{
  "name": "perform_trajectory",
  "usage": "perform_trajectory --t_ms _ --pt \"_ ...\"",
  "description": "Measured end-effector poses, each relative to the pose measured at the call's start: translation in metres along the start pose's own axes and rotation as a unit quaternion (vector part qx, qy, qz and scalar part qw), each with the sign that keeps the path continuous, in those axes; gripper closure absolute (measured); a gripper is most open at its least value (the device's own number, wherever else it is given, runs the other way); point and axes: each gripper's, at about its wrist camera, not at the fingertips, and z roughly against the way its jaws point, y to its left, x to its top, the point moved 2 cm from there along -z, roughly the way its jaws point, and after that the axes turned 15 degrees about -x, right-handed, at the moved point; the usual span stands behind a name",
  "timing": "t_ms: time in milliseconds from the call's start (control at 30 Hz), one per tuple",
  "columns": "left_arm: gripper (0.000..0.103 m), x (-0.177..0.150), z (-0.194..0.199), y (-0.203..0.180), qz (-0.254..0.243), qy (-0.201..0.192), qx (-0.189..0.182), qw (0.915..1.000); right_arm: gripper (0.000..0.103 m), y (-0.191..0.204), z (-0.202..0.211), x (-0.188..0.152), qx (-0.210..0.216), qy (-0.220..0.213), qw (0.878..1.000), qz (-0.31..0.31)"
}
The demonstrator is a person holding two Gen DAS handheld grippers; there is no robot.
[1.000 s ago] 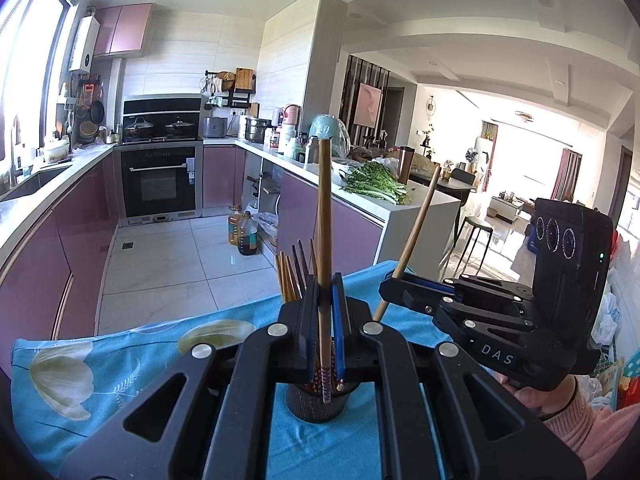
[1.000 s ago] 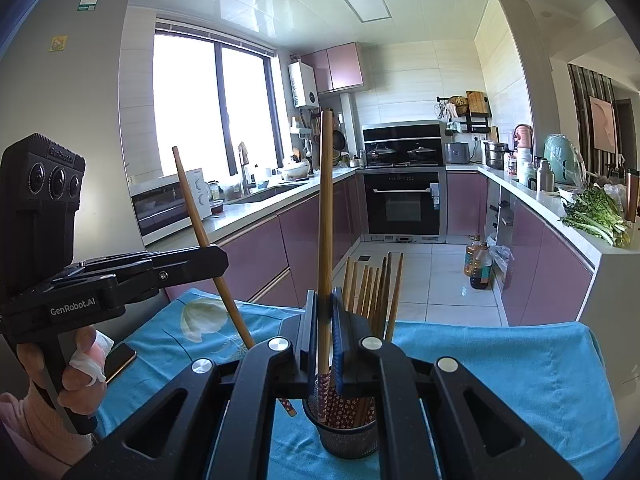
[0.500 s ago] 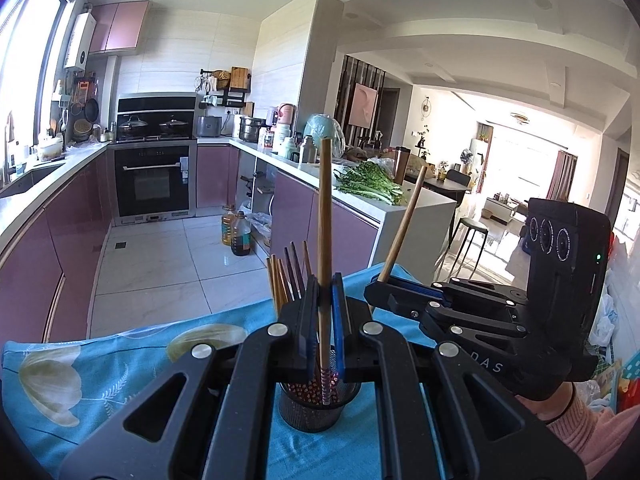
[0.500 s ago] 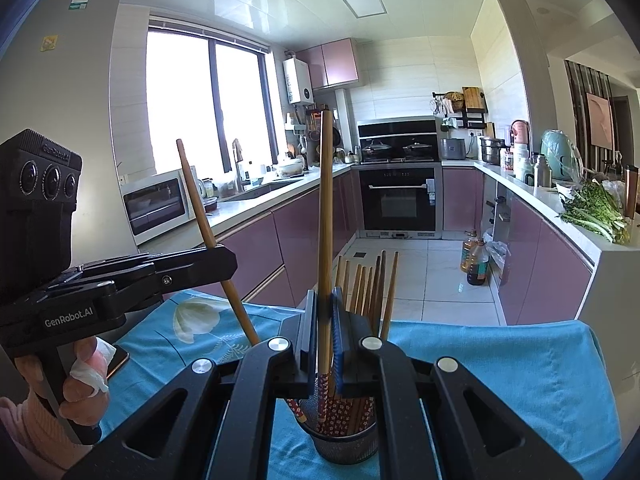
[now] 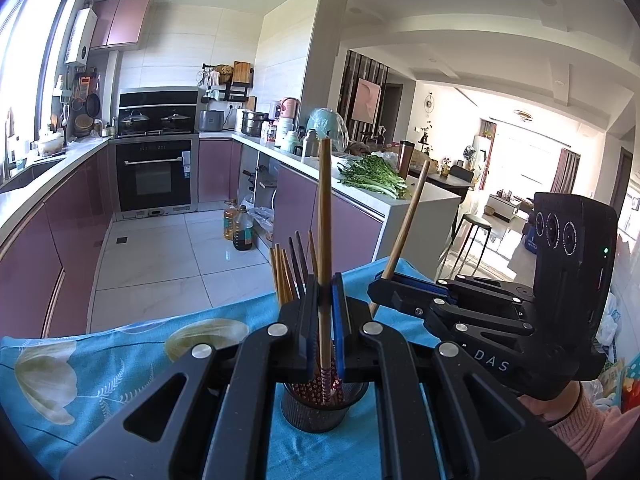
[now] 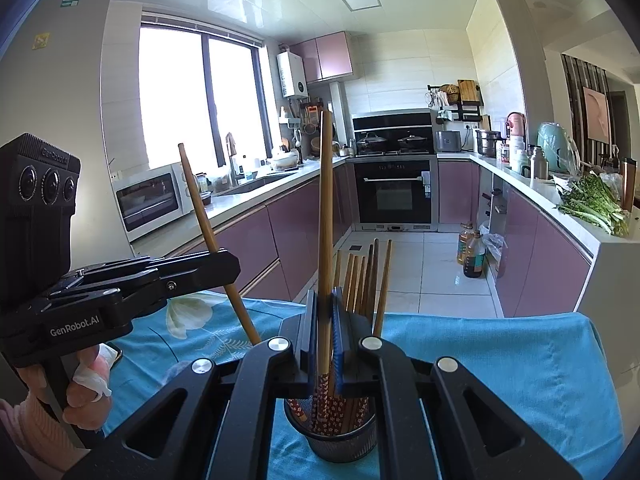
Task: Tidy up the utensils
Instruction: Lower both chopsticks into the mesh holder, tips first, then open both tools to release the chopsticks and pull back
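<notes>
Holding one chopstick each: left claw (image 5: 325,320) clamped on upright chopstick (image 5: 324,216), right claw (image 6: 325,328) clamped on second chopstick (image 6: 326,216). Both patterned tips sit inside dark mesh holder (image 6: 332,436) on blue-clothed tabletop (image 6: 500,360), beside chopsticks already stowed (image 6: 364,280). Step judged: depositing pair. Next move calls for claws parting, sticks dropping in, holder staying upright.

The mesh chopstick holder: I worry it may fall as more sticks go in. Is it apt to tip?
Possibly. The holder looks small and light, and its chopsticks stand far above the rim, so a sideways nudge could tip it. The cloth underneath might also slide.
</notes>
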Motion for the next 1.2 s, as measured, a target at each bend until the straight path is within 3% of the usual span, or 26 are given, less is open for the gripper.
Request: perform_trajectory --t_ms 400,933,1200 --pt "0.096 -0.003 -0.011 0.005 0.001 0.020 0.007 0.9998 0.097 0.003 -0.013 -0.004 -0.012 0.012 1.000 0.001" --pt "0.096 -0.024 -0.048 0.016 0.014 0.088 0.009 0.9960 0.097 0.006 -0.047 -0.029 -0.008 0.073 0.997 0.010" --pt "0.095 -0.030 -0.066 0.029 0.021 0.103 0.011 0.9944 0.097 0.004 -0.060 -0.033 -0.009 0.090 0.996 -0.001"
